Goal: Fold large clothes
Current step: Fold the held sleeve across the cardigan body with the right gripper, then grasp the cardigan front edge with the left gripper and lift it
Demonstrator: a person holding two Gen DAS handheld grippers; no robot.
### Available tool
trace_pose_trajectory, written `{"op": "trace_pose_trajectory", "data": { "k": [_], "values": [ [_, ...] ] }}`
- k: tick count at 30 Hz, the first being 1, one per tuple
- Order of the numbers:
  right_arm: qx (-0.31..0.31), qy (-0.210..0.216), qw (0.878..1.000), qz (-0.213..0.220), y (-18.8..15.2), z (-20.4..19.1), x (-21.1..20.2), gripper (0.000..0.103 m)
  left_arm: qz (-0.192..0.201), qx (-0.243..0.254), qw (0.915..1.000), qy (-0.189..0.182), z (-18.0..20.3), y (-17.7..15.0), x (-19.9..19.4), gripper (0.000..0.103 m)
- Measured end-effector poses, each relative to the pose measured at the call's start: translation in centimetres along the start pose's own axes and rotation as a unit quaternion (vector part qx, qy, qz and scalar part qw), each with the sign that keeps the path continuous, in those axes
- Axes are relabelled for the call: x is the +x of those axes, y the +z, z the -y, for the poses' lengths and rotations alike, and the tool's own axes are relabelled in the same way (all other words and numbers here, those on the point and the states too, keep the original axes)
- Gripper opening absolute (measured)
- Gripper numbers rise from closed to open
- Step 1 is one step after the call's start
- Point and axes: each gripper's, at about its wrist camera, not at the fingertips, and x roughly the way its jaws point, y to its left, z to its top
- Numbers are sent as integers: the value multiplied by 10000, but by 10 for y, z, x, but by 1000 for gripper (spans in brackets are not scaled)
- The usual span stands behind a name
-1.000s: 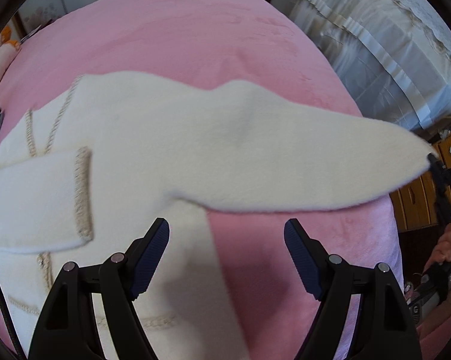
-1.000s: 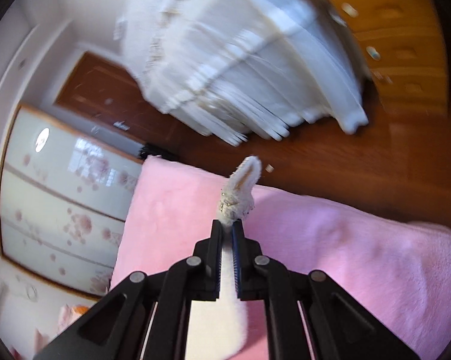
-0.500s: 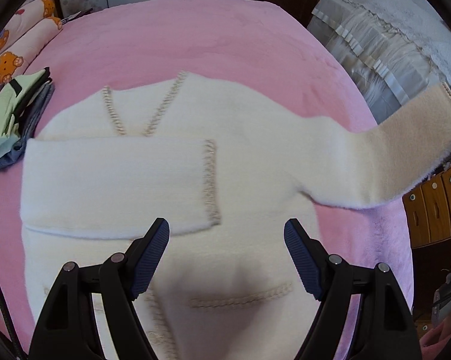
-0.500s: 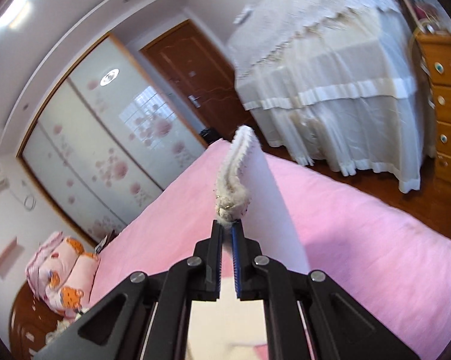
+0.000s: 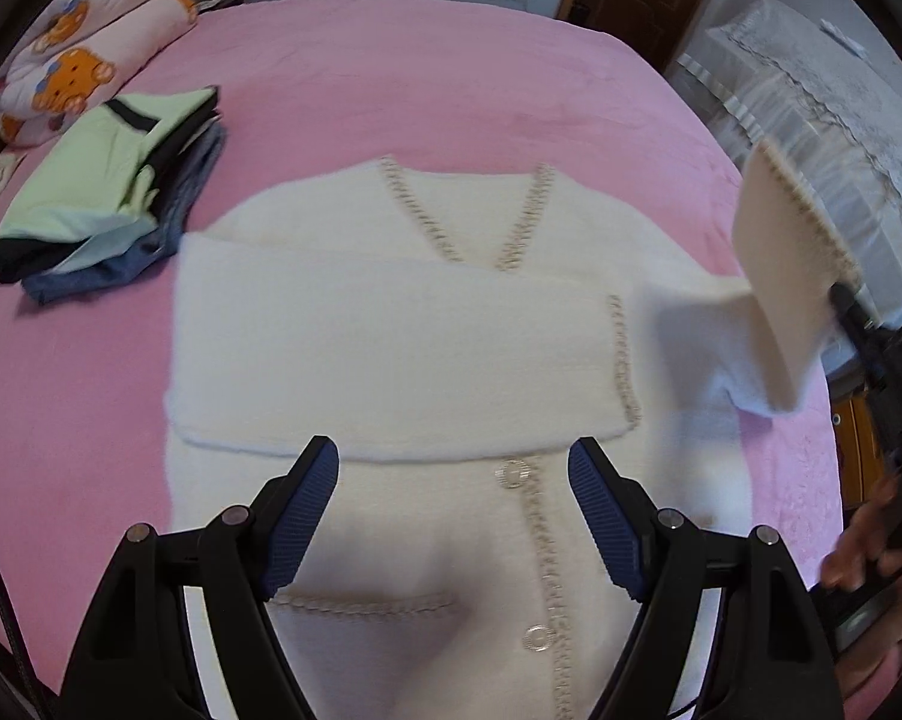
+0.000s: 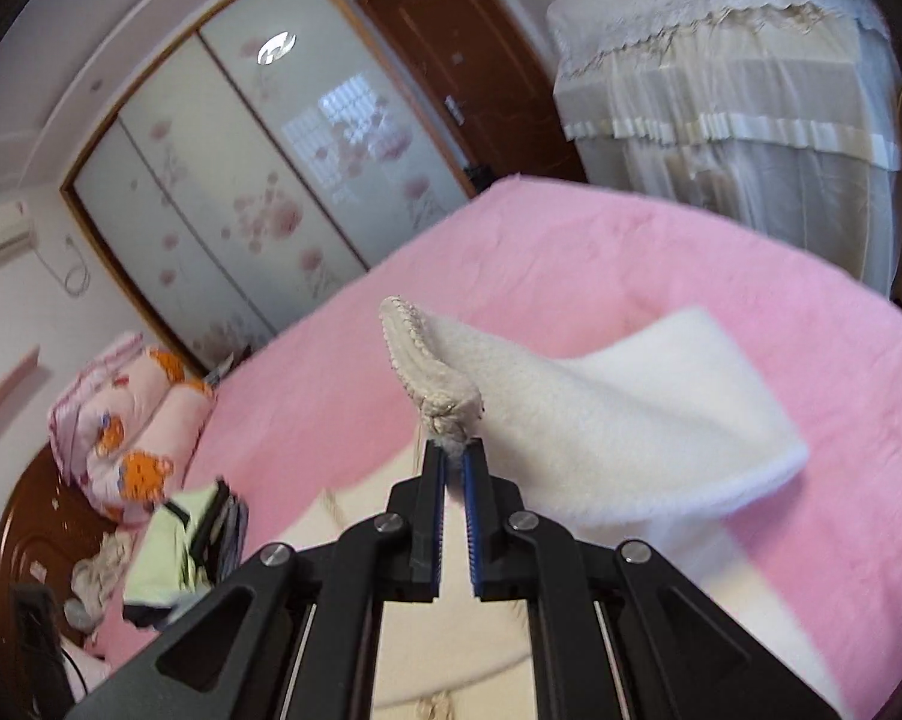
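A cream cardigan [image 5: 451, 528] with beige braided trim lies front-up on the pink bed [image 5: 390, 90]. One sleeve [image 5: 390, 354] is folded flat across its chest. My left gripper [image 5: 454, 480] is open and empty, hovering over the cardigan's lower front. My right gripper [image 6: 454, 456] is shut on the cuff of the other sleeve [image 6: 619, 414] and holds it lifted above the bed; in the left wrist view that raised sleeve [image 5: 781, 276] stands at the right edge.
A stack of folded clothes [image 5: 108, 192] lies on the bed at the left, also in the right wrist view [image 6: 180, 546]. Bear-print pillows [image 5: 84, 66] sit at the head. A draped white cover [image 6: 739, 90] and a wardrobe [image 6: 258, 180] stand beyond the bed.
My right gripper has lifted the sleeve cuff and swung it up and inward over the bed. My left gripper has pulled back, so the whole cardigan shows.
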Motion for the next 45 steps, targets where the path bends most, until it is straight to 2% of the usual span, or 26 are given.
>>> {"op": "trace_pose_trajectory", "data": {
  "k": [4, 7, 10, 12, 15, 16, 19, 23, 26, 31, 35, 38, 43, 45],
  "values": [
    [-230, -30, 9968, -763, -58, -18, 39, 6, -106, -269, 9996, 65, -28, -12, 6, 78],
    [-313, -148, 9879, -1509, -97, -24, 66, 6, -220, -377, 9990, 132, -45, -19, 14, 78],
    [-436, -274, 9815, -1843, -126, -24, 78, 9, -277, -424, 9986, 136, -53, -24, 18, 78],
    [-425, -377, 9745, -2172, -138, -20, 87, 10, -333, -459, 9983, 117, -56, -24, 23, 78],
    [-128, -109, 9551, -2957, -158, -11, 102, 10, -427, -476, 9979, 52, -55, -25, 28, 78],
    [-154, -149, 9520, -3053, -163, -11, 102, 10, -453, -471, 9979, 50, -53, -25, 30, 78],
    [-383, -115, 9526, -3016, -169, -13, 91, 10, -473, -407, 9981, -8, -44, -22, 35, 78],
    [-374, -9, 9508, -3077, -168, -9, 81, 10, -469, -377, 9974, -387, -26, -17, 45, 78],
    [-463, -7, 9495, -3105, -162, -2, 72, 10, -611, -441, 9947, -703, -7, -17, 60, 78],
    [-604, -61, 9486, -3106, -148, 17, 57, 10, -865, -855, 9872, -1028, 19, -24, 87, 78],
    [-807, -47, 9441, -3195, -136, 40, 49, 10, -1016, -1480, 9758, -1252, 32, -35, 113, 76],
    [-1176, -115, 9414, -3159, -125, 57, 46, 10, -984, -1825, 9686, -1372, 43, -41, 128, 71],
    [-1553, -58, 9360, -3159, -105, 85, 43, 10, -776, -2373, 9598, -1284, 59, -45, 147, 58],
    [-1738, -5, 9325, -3165, -97, 94, 42, 10, -686, -2555, 9570, -1192, 65, -46, 154, 50]
  ]
}}
